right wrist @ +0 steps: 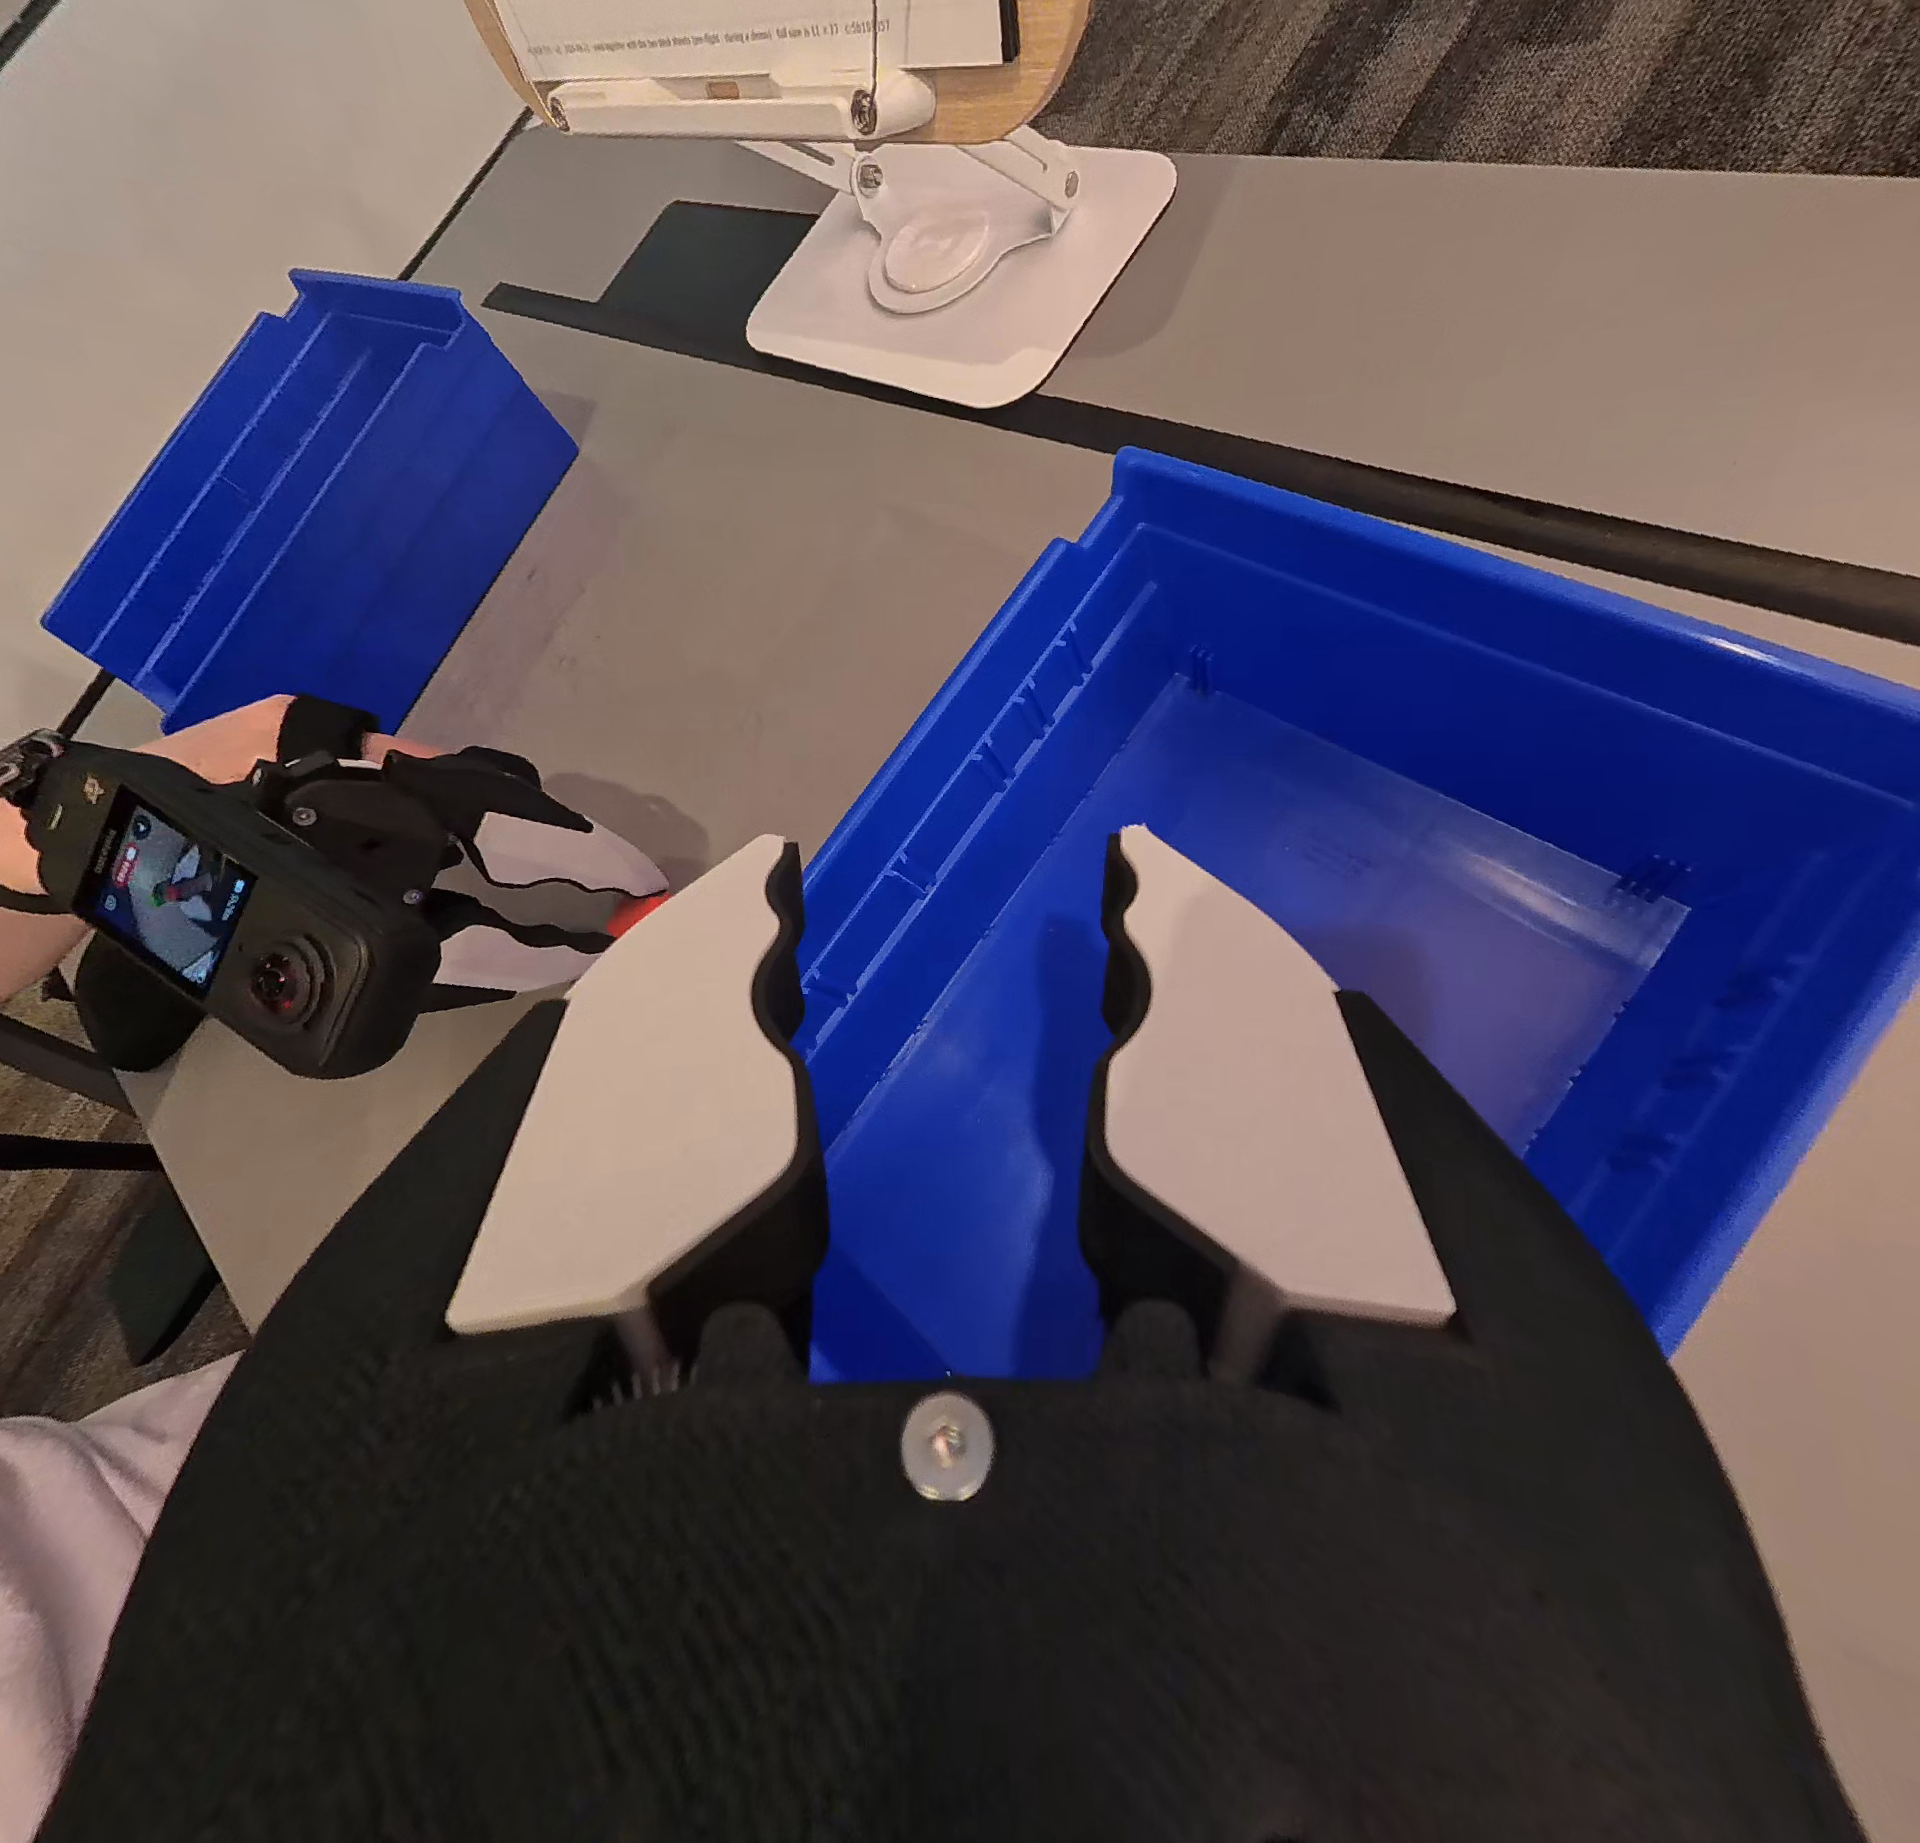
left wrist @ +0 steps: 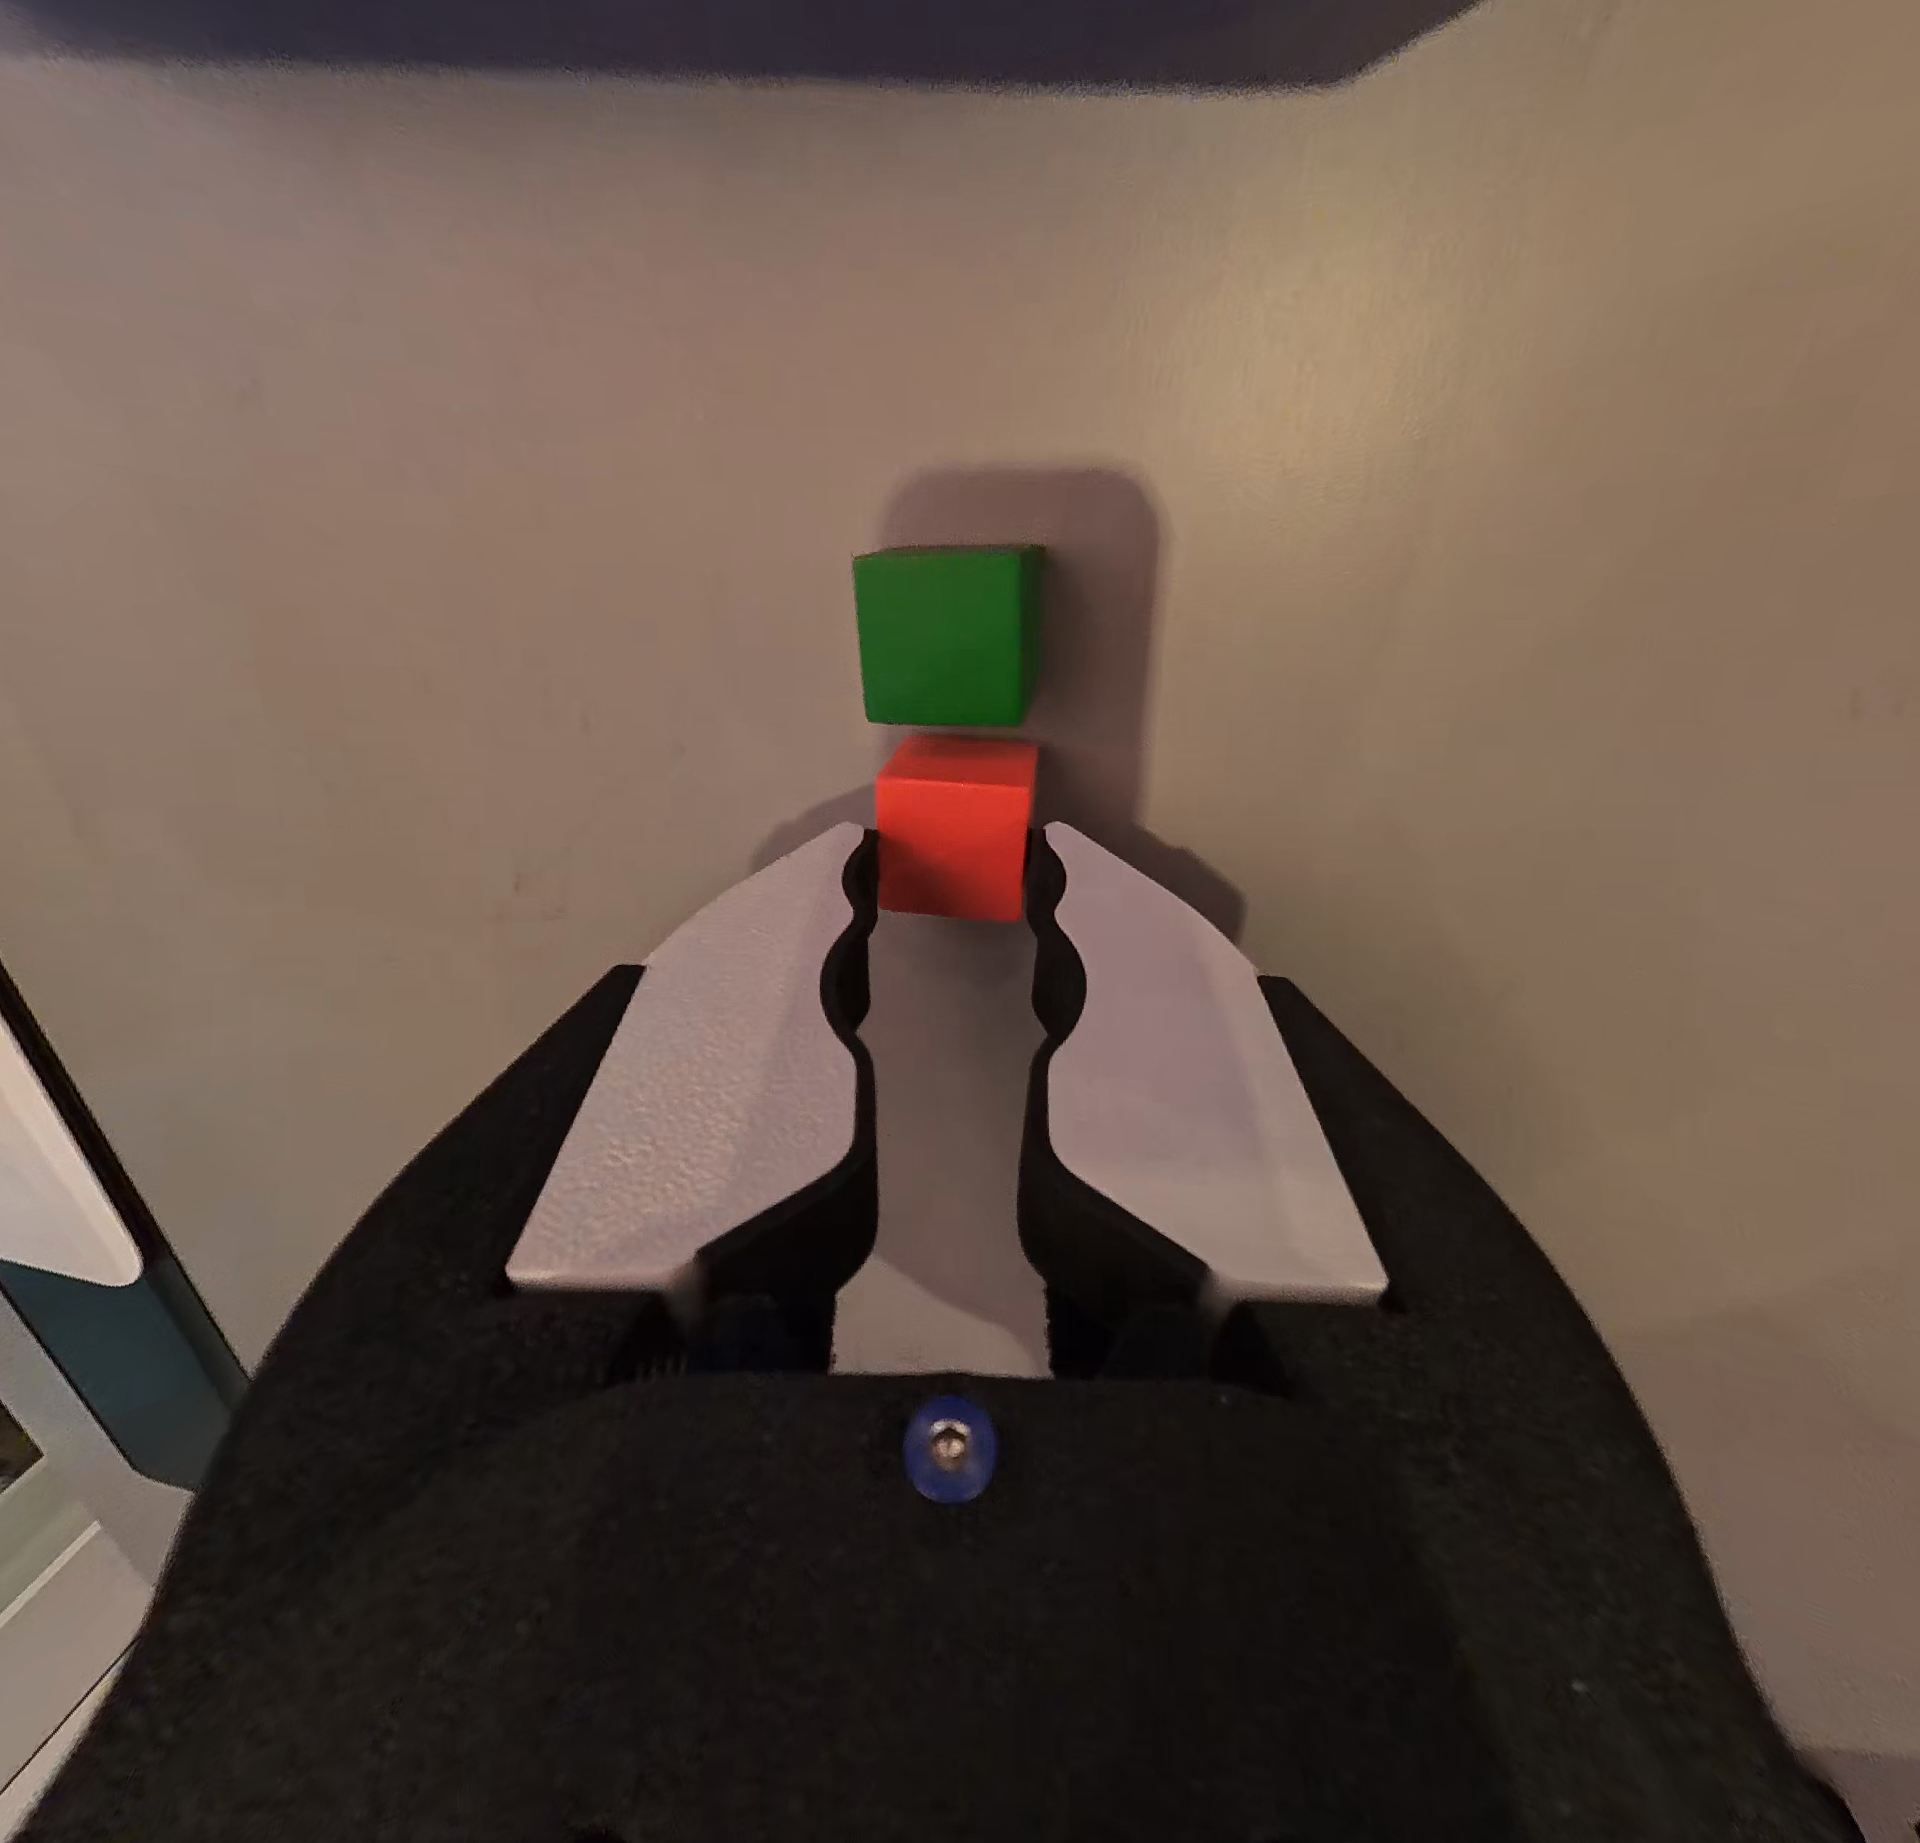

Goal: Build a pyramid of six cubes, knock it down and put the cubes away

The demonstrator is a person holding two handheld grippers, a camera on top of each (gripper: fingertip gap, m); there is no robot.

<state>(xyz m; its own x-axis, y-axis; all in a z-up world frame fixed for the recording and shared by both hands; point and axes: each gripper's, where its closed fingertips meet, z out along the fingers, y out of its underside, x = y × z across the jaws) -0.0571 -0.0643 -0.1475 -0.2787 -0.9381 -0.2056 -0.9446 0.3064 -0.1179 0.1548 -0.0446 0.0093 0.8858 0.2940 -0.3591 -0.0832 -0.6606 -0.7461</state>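
Note:
In the left wrist view my left gripper (left wrist: pixel 951 848) is shut on a red cube (left wrist: pixel 951 806), with both fingertips against its sides, low over the grey table (left wrist: pixel 416 546). I cannot tell whether the cube rests on the table. A green cube (left wrist: pixel 943 640) sits just beyond it, a small gap apart. My right gripper (right wrist: pixel 951 858) is open and empty above the near end of a large blue bin (right wrist: pixel 1455 588) that looks empty. The right wrist view also shows the left gripper (right wrist: pixel 613 900) to the left, with a bit of the red cube (right wrist: pixel 639 910) at its tips.
A second blue bin (right wrist: pixel 312 505) lies on its side at the far left of the table. A white stand (right wrist: pixel 966 266) holding a wooden board with a printed sheet is at the back. Table edges and carpet floor show at left and behind.

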